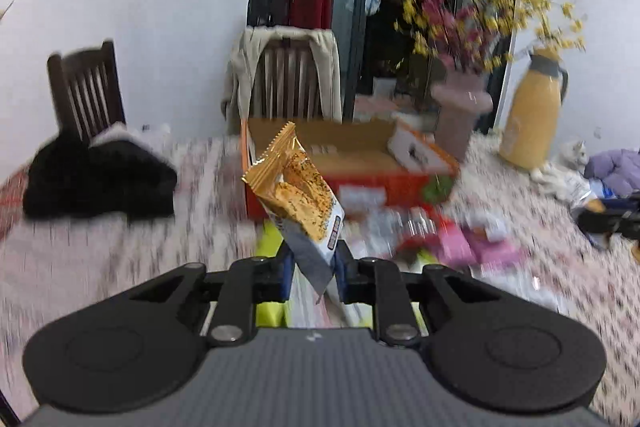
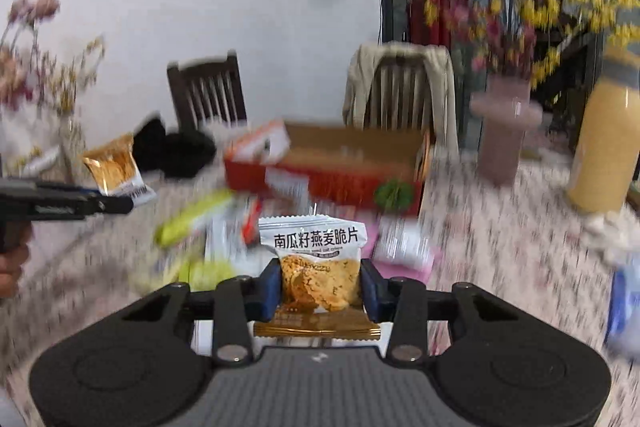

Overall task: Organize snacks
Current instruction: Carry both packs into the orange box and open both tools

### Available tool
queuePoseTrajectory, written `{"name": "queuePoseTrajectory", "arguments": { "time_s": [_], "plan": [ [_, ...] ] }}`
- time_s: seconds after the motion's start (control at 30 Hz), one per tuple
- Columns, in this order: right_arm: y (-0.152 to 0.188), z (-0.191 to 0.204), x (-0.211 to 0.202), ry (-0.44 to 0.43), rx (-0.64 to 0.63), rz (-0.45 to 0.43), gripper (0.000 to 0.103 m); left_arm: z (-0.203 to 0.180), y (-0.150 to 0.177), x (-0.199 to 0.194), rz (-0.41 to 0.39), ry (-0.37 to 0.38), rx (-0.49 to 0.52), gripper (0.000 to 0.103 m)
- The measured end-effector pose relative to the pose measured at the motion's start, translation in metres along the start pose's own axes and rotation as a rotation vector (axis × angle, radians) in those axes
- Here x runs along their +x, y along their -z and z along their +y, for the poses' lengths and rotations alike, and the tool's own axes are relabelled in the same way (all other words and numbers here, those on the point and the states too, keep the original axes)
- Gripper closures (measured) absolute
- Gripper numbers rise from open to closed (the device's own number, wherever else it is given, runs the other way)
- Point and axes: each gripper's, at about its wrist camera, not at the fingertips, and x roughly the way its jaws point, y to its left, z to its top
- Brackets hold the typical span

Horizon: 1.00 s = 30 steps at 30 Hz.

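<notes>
Two oat-crisp packets held aloft — open snack box beyond.

Gold-and-white oat-crisp packet [image 1: 298, 187] stands tilted, pinched at its white end in the left claw [image 1: 312, 269]. A second packet [image 2: 316, 267] with the same printing sits upright in the right claw [image 2: 320, 285], white end up. Red-orange carton [image 1: 340, 163] lies open on the bench — loose wrappers [image 1: 452, 239], blurred, just before it.
</notes>
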Motion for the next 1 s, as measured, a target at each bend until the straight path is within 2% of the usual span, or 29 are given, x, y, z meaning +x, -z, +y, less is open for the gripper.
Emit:
{"name": "queuePoseTrajectory", "arguments": {
  "time_s": [0.1,0.2,0.3,0.37,0.4,0.47,0.57,0.67,0.77,0.8,0.83,0.87,0.9,1.0],
  "plan": [
    [-0.052,-0.023,0.017,0.018,0.031,-0.025,0.063,0.012,-0.047,0.026,-0.022,0.021,0.002,0.082],
    [-0.104,-0.041,0.055,0.023,0.019,-0.024,0.063,0.019,-0.094,0.07,-0.02,0.041,0.012,0.082],
    [-0.149,-0.06,0.117,0.041,0.017,-0.002,0.063,0.024,-0.131,0.129,0.004,0.041,0.012,0.082],
    [-0.166,-0.066,0.165,0.088,-0.032,0.006,0.063,0.029,-0.147,0.175,0.033,-0.008,-0.021,0.082],
    [-0.172,-0.072,0.197,0.114,-0.033,0.018,0.063,0.032,-0.153,0.196,0.054,-0.008,-0.033,0.082],
    [-0.178,-0.085,0.258,0.145,0.006,0.081,0.063,0.039,-0.159,0.243,0.11,-0.013,-0.068,0.082],
    [-0.178,-0.105,0.34,0.188,0.057,0.185,0.063,0.045,-0.151,0.304,0.176,-0.006,-0.084,0.082],
    [-0.167,-0.116,0.394,0.241,0.074,0.255,0.063,0.05,-0.134,0.341,0.231,-0.008,-0.058,0.082],
    [-0.158,-0.114,0.423,0.247,0.064,0.298,0.063,0.059,-0.12,0.359,0.274,-0.015,-0.066,0.08],
    [-0.153,-0.113,0.428,0.262,0.052,0.305,0.062,0.059,-0.12,0.358,0.264,-0.009,-0.053,0.076],
    [-0.151,-0.113,0.434,0.281,0.04,0.315,0.062,0.059,-0.121,0.356,0.263,-0.002,-0.057,0.058],
    [-0.147,-0.11,0.437,0.293,0.032,0.321,0.059,0.059,-0.121,0.353,0.256,-0.013,-0.056,0.048],
    [-0.146,-0.11,0.44,0.291,0.029,0.322,0.051,0.056,-0.123,0.349,0.238,-0.031,-0.045,0.037],
    [-0.145,-0.106,0.429,0.275,0.046,0.297,0.037,0.053,-0.125,0.339,0.221,-0.037,-0.029,0.037]
  ]
}}
